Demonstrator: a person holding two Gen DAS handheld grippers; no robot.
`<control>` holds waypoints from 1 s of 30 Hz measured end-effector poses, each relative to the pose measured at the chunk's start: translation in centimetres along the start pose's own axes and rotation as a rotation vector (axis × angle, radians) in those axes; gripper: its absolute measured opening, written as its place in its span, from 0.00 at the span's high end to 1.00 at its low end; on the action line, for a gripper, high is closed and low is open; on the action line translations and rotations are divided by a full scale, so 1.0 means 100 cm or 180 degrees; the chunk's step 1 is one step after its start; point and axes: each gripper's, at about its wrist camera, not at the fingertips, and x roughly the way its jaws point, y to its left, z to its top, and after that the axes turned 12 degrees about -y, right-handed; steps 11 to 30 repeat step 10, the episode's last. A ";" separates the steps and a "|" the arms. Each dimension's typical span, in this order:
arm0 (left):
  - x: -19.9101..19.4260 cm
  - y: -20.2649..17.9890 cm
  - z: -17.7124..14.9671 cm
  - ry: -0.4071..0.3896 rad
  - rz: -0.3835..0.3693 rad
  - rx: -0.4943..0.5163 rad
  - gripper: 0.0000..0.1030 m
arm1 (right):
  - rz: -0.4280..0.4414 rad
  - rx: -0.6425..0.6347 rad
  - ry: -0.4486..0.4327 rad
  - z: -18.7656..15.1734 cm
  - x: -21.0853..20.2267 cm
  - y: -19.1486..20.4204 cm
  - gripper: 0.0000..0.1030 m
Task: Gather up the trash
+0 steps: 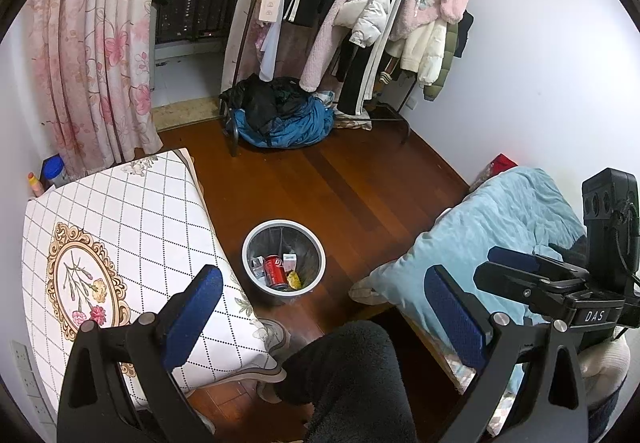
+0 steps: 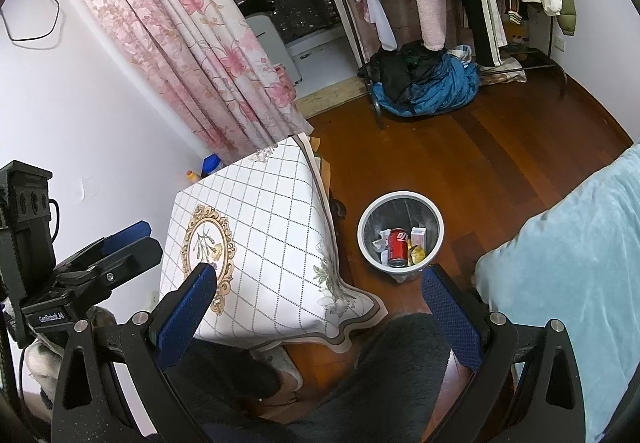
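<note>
Left gripper [image 1: 324, 307]: blue-padded fingers spread wide, nothing between them, touching nothing; held above a dark fleece-clad leg [image 1: 352, 375] and the floor.

Right gripper [image 2: 320, 301]: fingers likewise wide apart, empty, hovering over the same leg and the table's near corner.

Bin [image 1: 283, 257]: round, grey-rimmed, upright on the floor between the table and the bed. Contents: red can [image 1: 275, 271] lying on its side, small white carton [image 1: 289, 262] beside it, yellow wrapper [image 1: 294, 280], crumpled white paper [image 2: 380, 239].

Table [image 1: 132, 227]: covered with a white diamond-grid cloth bearing a gold oval floral medallion; top bare.

Bed [image 1: 492, 239]: light blue cover, to the right of the bin.

Floor [image 1: 340, 179]: dark reddish wood boards.

Room: pink floral curtain [image 1: 100, 43] behind the table's far edge; clothes rack [image 1: 360, 3] hung with coats against the far wall; blue and black clothes heap [image 1: 280, 115] at its foot; white walls.
</note>
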 end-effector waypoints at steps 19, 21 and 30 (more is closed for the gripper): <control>-0.003 0.001 0.002 -0.0009 -0.0017 -0.0054 0.00 | 0.0007 -0.0014 0.0006 0.000 0.000 0.001 0.00; -0.003 0.001 0.002 -0.0009 -0.0017 -0.0054 0.00 | 0.0007 -0.0014 0.0006 0.000 0.000 0.001 0.00; -0.003 0.001 0.002 -0.0009 -0.0017 -0.0054 0.00 | 0.0007 -0.0014 0.0006 0.000 0.000 0.001 0.00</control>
